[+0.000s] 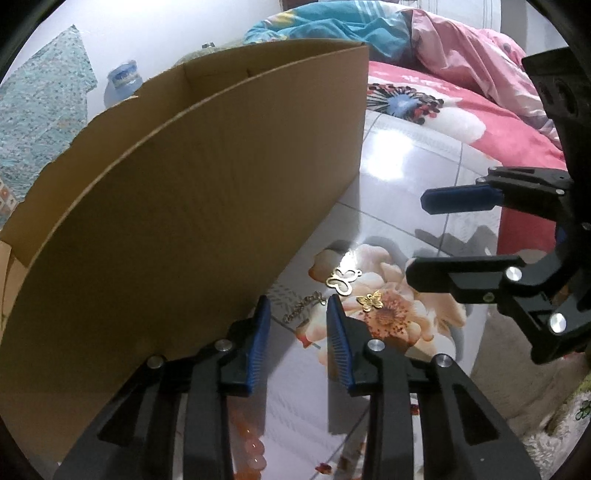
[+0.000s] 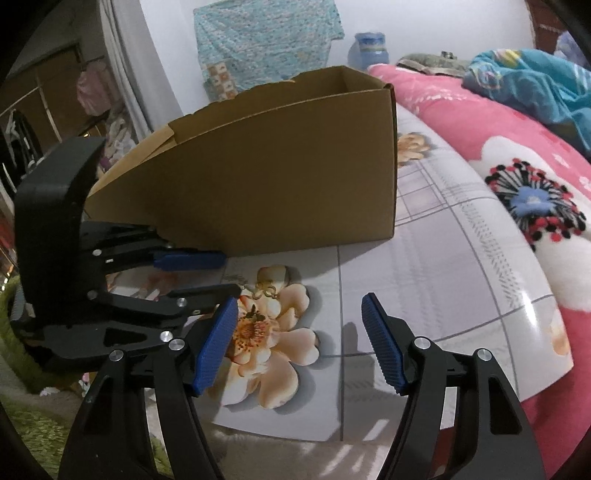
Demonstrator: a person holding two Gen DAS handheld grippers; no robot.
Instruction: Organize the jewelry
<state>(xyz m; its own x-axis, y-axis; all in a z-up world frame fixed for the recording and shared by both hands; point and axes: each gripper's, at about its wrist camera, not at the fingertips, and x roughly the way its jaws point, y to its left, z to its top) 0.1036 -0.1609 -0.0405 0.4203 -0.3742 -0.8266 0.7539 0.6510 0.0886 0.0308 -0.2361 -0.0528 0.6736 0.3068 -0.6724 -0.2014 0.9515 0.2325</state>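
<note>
On a glossy floral mat (image 1: 399, 173) lie a gold chain (image 1: 304, 309), a gold outline butterfly pendant (image 1: 341, 281) and a small gold butterfly charm (image 1: 369, 300). My left gripper (image 1: 298, 306) points down at the chain. The chain lies between its blue pads (image 1: 260, 343), which stand apart without touching it. Pink beads (image 1: 255, 450) show low between its arms. My right gripper (image 1: 415, 238) hovers to the right, open and empty. In the right wrist view my right gripper (image 2: 299, 299) is open over the mat (image 2: 424, 277), with the charm (image 2: 255, 314) and pendant (image 2: 267, 291) by its left pad. The left gripper (image 2: 229, 275) is beside them.
A tall open cardboard box (image 1: 184, 203) (image 2: 277, 184) stands on the mat right behind the jewelry. A pink floral blanket (image 1: 443, 122) and a teal one (image 1: 325, 26) lie to the right. A water bottle (image 1: 123, 79) stands by the wall. A green rug (image 2: 33, 424) lies in the lower left.
</note>
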